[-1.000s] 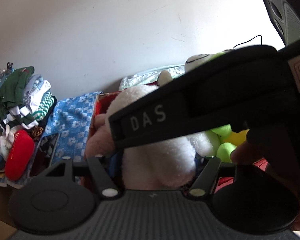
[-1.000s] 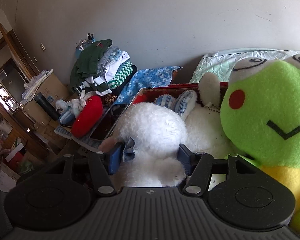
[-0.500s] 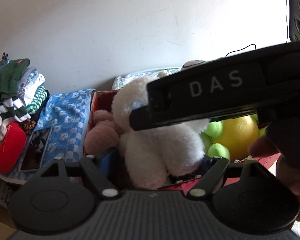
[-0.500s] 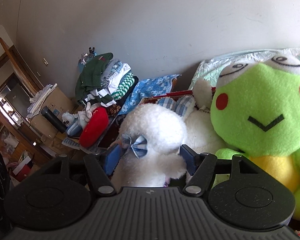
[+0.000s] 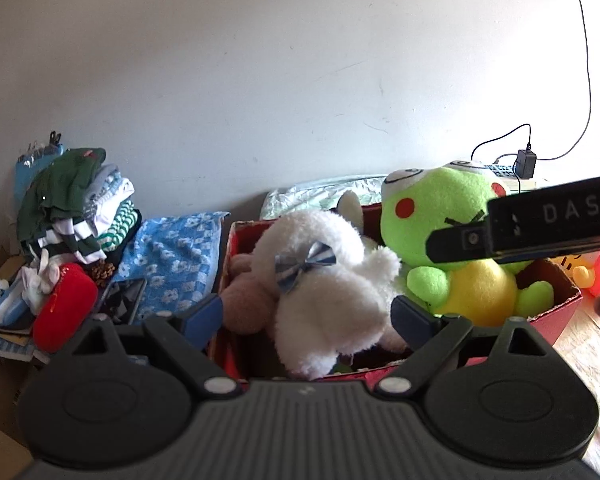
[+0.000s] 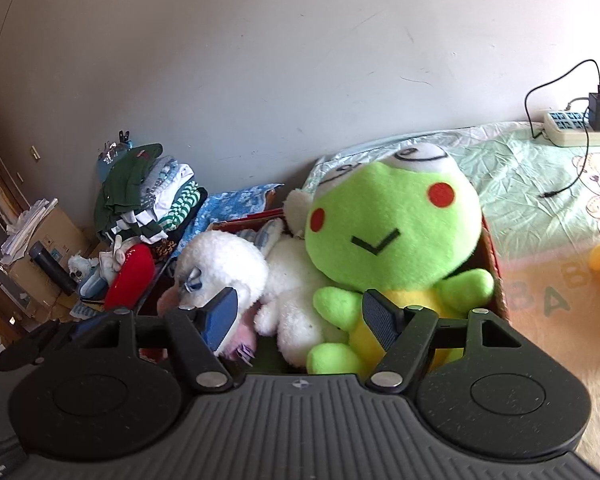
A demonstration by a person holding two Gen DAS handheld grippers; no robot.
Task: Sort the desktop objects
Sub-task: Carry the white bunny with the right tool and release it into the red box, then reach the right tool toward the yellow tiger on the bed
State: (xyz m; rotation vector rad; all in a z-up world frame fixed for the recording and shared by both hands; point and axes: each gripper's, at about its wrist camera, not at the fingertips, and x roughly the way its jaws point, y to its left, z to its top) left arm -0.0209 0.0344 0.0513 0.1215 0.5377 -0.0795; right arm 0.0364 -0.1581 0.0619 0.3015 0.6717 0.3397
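Both claws gape wide, holding nothing: left claw (image 5: 306, 312) straddles white plush (image 5: 324, 280) in red box (image 5: 556, 316); right claw (image 6: 296, 314) before green frog (image 6: 392, 232).

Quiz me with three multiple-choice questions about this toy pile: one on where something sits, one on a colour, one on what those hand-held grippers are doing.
1. Where is the green frog plush?
A in the red box
B on the clothes pile
C on the floor

2. What colour is its belly?
A blue
B yellow
C white

3. What is the right hand-held gripper doing?
A clamped on the frog
B clamped on the white plush
C open, holding nothing

Answers: A, the box walls surround it; B, yellow shows below its head; C, its fingers stand apart.
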